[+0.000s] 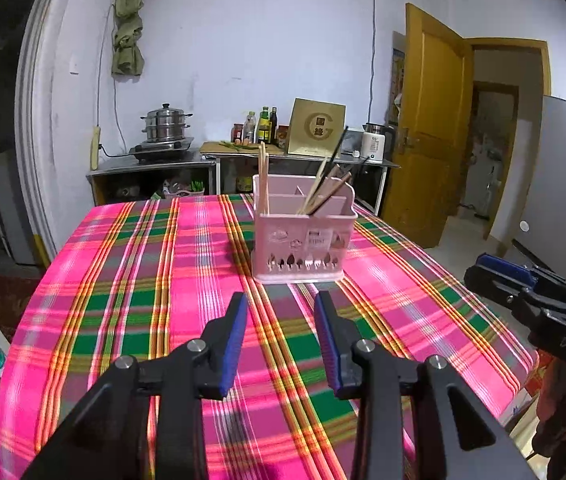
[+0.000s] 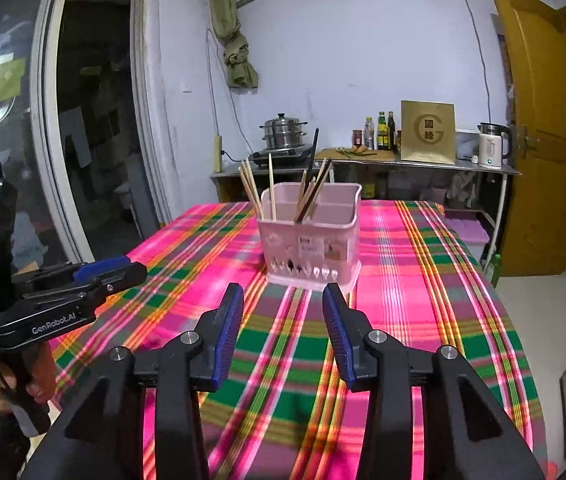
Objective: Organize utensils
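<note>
A pink plastic utensil holder (image 1: 303,236) (image 2: 311,240) with several compartments stands upright on the plaid tablecloth. Wooden chopsticks (image 1: 263,176) (image 2: 271,186) lean in its left part, and darker chopsticks (image 1: 333,184) (image 2: 311,196) lean in the middle. My left gripper (image 1: 282,304) hovers over the cloth a little short of the holder, open, nothing between its blue pads. My right gripper (image 2: 283,296) hangs just in front of the holder, open and empty too. Each gripper shows at the edge of the other's view: the right gripper (image 1: 523,280), the left gripper (image 2: 103,272).
The table (image 1: 123,280) (image 2: 443,320) wears a pink, green and yellow plaid cloth. Behind it a steel counter (image 1: 155,168) carries a steamer pot (image 1: 167,124), bottles (image 2: 381,130), a gold box (image 2: 427,132) and a white kettle (image 2: 493,146). A yellow door (image 1: 431,120) stands open at right.
</note>
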Motion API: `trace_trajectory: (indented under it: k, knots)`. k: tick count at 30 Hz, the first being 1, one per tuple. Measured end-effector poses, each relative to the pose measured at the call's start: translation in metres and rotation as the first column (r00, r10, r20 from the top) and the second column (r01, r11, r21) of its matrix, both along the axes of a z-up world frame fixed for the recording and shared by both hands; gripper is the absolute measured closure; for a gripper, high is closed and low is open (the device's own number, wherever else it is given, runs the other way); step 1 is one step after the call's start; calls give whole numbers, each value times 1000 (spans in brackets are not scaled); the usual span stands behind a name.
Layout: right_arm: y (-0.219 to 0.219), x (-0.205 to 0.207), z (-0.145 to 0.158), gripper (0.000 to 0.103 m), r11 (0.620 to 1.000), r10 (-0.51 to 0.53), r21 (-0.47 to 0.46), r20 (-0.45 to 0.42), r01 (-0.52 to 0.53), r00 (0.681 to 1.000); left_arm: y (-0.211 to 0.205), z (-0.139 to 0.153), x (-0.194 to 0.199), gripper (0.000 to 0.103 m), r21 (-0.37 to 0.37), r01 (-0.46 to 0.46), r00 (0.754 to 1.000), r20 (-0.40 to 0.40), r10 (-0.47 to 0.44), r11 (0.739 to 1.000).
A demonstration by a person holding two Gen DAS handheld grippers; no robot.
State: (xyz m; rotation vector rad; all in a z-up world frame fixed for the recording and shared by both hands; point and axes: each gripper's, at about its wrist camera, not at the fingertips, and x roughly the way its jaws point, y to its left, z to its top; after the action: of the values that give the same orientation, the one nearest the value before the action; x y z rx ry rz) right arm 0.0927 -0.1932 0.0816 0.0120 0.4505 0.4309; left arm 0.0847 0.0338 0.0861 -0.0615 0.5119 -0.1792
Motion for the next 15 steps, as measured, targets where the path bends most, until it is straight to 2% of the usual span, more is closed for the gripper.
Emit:
trace_trajectory:
  k: [9,15]
  knots:
    - [-4,-27,-27,61,1000,-28,8,-27,29,999,-9,-20,-30,67,-5,-23,1000,1,23,1000]
    - [-7,-35,-37,61,999,-47,3,-38,47,998,-15,-30,-37,67,-1,-18,1000,-14,18,1000]
